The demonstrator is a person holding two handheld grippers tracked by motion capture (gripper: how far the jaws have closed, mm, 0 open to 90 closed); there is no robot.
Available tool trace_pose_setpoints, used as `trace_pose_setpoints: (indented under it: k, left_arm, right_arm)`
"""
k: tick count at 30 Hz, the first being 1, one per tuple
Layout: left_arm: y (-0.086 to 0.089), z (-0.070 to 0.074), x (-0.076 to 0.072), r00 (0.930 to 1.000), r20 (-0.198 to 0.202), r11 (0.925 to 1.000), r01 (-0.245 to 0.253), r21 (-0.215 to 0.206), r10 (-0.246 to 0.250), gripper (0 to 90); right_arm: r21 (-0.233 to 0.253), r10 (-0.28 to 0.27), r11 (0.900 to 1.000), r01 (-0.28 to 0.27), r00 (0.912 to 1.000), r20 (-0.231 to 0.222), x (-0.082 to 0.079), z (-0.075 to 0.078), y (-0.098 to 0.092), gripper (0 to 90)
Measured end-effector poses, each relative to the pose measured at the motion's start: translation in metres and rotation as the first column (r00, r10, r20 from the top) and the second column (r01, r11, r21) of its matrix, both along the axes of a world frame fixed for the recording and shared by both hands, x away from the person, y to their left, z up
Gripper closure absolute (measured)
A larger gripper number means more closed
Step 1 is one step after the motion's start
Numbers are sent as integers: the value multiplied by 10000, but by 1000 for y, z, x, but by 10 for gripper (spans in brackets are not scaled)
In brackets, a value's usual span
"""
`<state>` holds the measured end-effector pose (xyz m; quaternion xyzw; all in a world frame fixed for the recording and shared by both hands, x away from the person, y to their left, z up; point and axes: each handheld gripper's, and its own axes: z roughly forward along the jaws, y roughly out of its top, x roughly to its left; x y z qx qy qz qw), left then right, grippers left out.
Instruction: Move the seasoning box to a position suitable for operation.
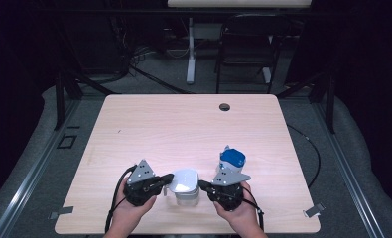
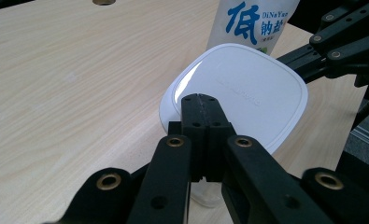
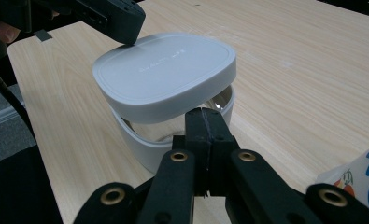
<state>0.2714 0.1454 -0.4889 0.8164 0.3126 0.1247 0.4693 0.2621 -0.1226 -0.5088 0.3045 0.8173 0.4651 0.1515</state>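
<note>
Left tool [image 2: 202, 100] is clenching the white lid's [image 2: 247, 91] edge, holding it tilted over the container [image 3: 147, 147]. Right tool [image 3: 205, 114] is pinching the container's rim near the worktop's [image 1: 183, 124] front. The left gripper view is showing a salt bottle [image 2: 247, 23] behind.

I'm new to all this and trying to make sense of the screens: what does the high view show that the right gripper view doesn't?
High view alone: both hands, the whole table, a chair behind it, and the blue cap of the bag. Right gripper view alone: the white lid tilted up off the container, with a gap beneath. Both: the lid, the container and the wooden tabletop.
</note>
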Motion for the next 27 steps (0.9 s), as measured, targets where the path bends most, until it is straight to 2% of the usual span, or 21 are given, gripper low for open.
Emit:
trace_pose_setpoints:
  k: [18,21,22,27]
  left_arm:
    - [8,1,-3,9997,-45,9997,-219,113,219,882]
    - [10,1,-4,9997,-90,9997,-244,63,245,877]
    - [11,1,-3,9997,-95,9998,-208,-80,207,876]
    - [14,1,-3,9997,-126,9997,-210,-90,209,860]
  right_arm:
    - [-14,131,9999,-131,9999,68,0,4,2,900]
    - [34,116,9999,-116,9999,62,0,5,2,900]
    - [12,115,9999,-115,9999,86,0,5,2,900]
    - [27,156,9999,-156,9998,82,0,6,2,900]
